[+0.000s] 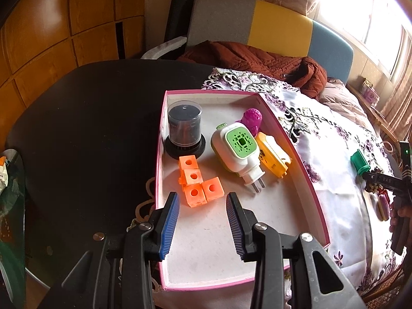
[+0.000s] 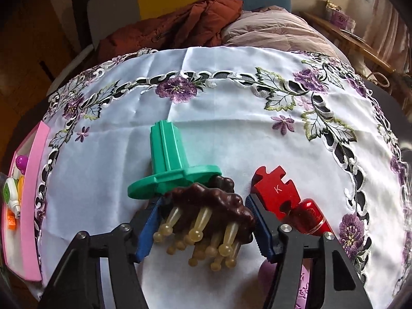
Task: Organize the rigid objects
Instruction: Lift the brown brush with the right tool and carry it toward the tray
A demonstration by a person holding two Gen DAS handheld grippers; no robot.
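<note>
Hovering over pink box [image 1: 291,139], left gripper [image 1: 203,203] jaws narrowly parted, holding nothing; orange cubes [image 1: 198,184], green-white plug [image 1: 238,152], yellow case [image 1: 273,158], black cylinder [image 1: 184,131] lying inside. On floral cloth [image 2: 231,108], right gripper [image 2: 206,221] jaws flanking brown massager [image 2: 213,206]; pad contact unclear. Green spool [image 2: 172,159] and red tool [image 2: 278,193] just beside.

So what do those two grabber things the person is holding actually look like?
Both are alike: the left gripper and the right gripper each have two black plastic arms joined by silver screws, ending in fingers faced with ribbed blue pads. Seen from the left camera, the right gripper shows white lettering on its black body and a small green light.
</note>
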